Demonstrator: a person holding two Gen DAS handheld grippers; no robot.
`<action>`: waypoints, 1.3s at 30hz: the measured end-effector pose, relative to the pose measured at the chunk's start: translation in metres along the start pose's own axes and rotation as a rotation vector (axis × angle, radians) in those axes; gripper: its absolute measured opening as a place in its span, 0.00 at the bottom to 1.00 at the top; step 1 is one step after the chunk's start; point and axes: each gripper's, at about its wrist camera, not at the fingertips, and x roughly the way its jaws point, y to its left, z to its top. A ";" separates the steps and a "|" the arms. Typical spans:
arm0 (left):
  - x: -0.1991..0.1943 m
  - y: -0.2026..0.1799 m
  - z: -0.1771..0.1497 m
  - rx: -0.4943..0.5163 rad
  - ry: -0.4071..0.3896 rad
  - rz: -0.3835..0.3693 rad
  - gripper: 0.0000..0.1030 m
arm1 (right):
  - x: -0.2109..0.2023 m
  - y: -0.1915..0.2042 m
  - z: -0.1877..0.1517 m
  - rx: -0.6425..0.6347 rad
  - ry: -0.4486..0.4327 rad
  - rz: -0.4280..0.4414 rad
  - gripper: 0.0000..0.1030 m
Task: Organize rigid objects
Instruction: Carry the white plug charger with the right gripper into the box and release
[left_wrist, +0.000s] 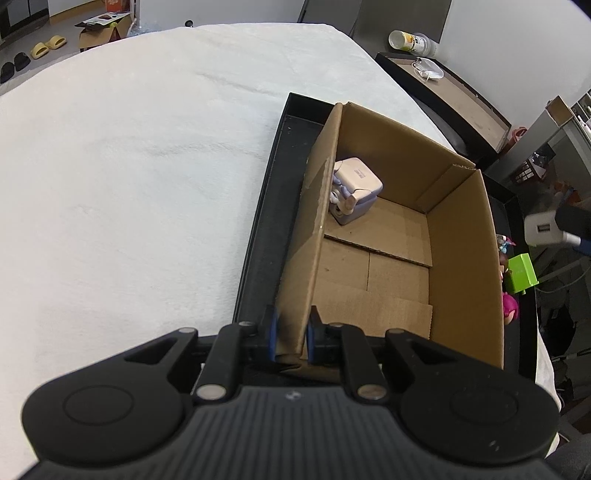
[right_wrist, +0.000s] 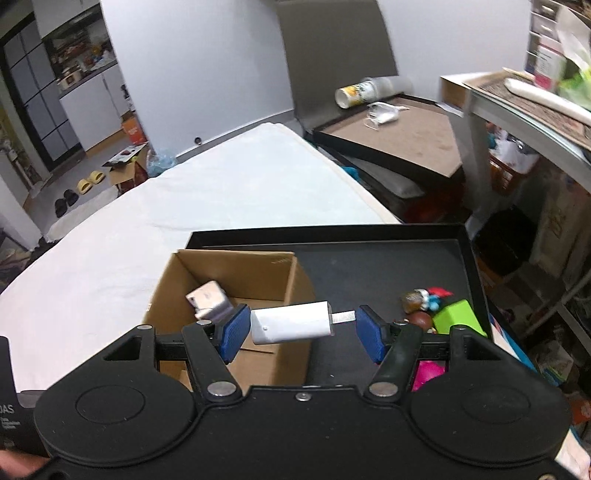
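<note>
An open cardboard box (left_wrist: 458, 258) stands in a black tray (left_wrist: 258, 236) on the white-covered table. My left gripper (left_wrist: 291, 334) is shut on the box's near left wall. A white and lilac gadget (left_wrist: 352, 188) lies in the box's far corner; it also shows in the right wrist view (right_wrist: 208, 299). My right gripper (right_wrist: 301, 334) is shut on a white charger plug (right_wrist: 291, 321), gripping it end to end above the box's right wall (right_wrist: 295, 295). The charger also shows at the right edge of the left wrist view (left_wrist: 541, 229).
Small toys lie in the tray right of the box: a green block (right_wrist: 460, 317), a pink toy (right_wrist: 426, 371) and little figures (right_wrist: 424, 299). Beyond the table stands a low dark stand with a cup (right_wrist: 360, 94) and a mask (right_wrist: 382, 114). A shelf unit (right_wrist: 524, 122) is at the right.
</note>
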 end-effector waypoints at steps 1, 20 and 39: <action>0.000 0.000 0.000 -0.002 0.000 -0.001 0.14 | 0.001 0.004 0.001 -0.008 0.000 0.003 0.60; -0.001 0.001 -0.003 -0.036 0.010 -0.027 0.15 | 0.038 0.048 0.018 -0.113 0.039 0.045 0.64; -0.009 -0.007 0.001 0.000 0.006 -0.020 0.16 | 0.011 -0.038 -0.014 0.017 0.053 -0.043 0.67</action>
